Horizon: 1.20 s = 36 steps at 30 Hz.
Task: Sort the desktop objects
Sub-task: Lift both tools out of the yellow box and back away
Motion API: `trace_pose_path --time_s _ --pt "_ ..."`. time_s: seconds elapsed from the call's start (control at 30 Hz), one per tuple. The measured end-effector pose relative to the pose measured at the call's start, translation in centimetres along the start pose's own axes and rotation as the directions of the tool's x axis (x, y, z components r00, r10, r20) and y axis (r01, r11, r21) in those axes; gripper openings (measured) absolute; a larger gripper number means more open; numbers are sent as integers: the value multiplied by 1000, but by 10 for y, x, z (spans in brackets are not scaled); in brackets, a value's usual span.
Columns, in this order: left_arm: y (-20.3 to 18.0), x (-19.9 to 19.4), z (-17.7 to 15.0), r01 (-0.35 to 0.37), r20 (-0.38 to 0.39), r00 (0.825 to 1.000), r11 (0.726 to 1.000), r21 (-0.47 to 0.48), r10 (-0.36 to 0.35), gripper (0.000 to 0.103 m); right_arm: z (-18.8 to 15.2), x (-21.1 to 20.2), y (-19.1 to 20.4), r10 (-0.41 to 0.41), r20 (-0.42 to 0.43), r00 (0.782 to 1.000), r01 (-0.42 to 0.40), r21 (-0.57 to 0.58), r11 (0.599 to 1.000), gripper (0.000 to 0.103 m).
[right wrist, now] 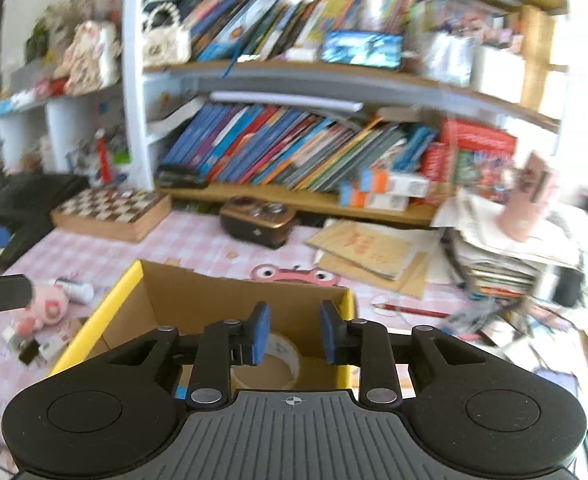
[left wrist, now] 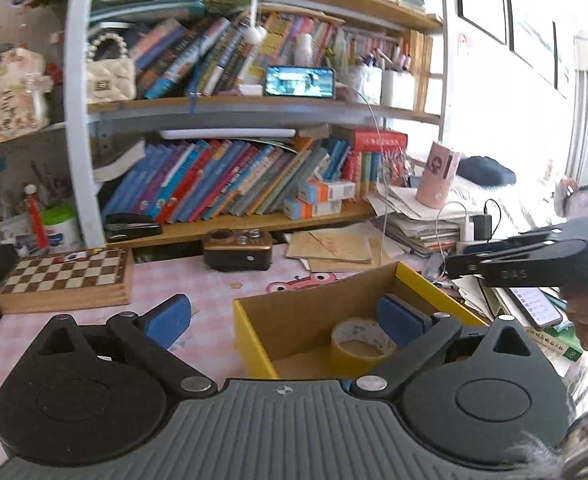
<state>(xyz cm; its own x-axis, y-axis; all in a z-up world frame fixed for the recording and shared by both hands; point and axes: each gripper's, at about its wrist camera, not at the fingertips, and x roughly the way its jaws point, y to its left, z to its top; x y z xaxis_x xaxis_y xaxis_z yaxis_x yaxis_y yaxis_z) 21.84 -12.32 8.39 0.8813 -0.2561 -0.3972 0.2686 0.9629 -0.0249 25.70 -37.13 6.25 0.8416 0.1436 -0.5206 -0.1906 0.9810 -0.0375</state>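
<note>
A yellow-edged cardboard box [left wrist: 254, 344] stands on the pink checked desk, and a roll of yellowish tape [left wrist: 360, 346] lies inside it. My left gripper [left wrist: 286, 318] is wide open above the box's near left part, with nothing between its blue pads. In the right wrist view the box [right wrist: 134, 284] sits just below my right gripper [right wrist: 294, 334], whose jaws stand partly apart and hold nothing. The tape roll [right wrist: 278, 364] lies on the box floor beneath them. Left of the box lie a pink plush toy [right wrist: 46, 308] and a white tube [right wrist: 76, 290].
A chessboard box [left wrist: 66, 280] and a small brown radio [left wrist: 238, 250] stand at the back of the desk, before crowded bookshelves. Stacked papers, a phone [left wrist: 534, 306] and a pink cup [left wrist: 438, 178] crowd the right side. A red pencil [right wrist: 410, 311] lies right of the box.
</note>
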Motion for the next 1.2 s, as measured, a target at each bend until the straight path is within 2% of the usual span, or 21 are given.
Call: trace_pose_path --time_s 0.07,0.2,0.27,0.37,0.63,0.87,1.03,1.2 --pt "8 -13 -5 -12 9 1000 1000 -21 12 103 -9 -15 3 -44 23 999 43 37 998 44" --pt "24 -35 -16 -26 20 999 998 -54 27 103 -25 -39 14 -100 47 994 96 73 993 48" --pt "30 -46 -23 -32 19 999 998 -54 33 103 -33 -50 22 -130 62 990 124 87 988 56" --pt "38 -61 -34 -34 9 999 998 -51 34 103 -42 -65 36 -164 81 983 155 110 982 62" --pt "60 -95 -65 -31 -16 999 997 -73 30 103 -69 -95 74 -221 81 972 204 182 962 67" --pt "76 -120 -90 -45 -40 998 995 -91 42 103 -94 -109 110 -237 56 970 220 222 950 73" --pt "85 -133 -109 -44 -72 997 993 -109 36 103 -112 -113 137 -221 14 975 213 221 952 73" --pt "87 -143 -131 -37 -119 993 995 -95 26 103 -130 -115 169 -172 -27 985 174 187 967 73"
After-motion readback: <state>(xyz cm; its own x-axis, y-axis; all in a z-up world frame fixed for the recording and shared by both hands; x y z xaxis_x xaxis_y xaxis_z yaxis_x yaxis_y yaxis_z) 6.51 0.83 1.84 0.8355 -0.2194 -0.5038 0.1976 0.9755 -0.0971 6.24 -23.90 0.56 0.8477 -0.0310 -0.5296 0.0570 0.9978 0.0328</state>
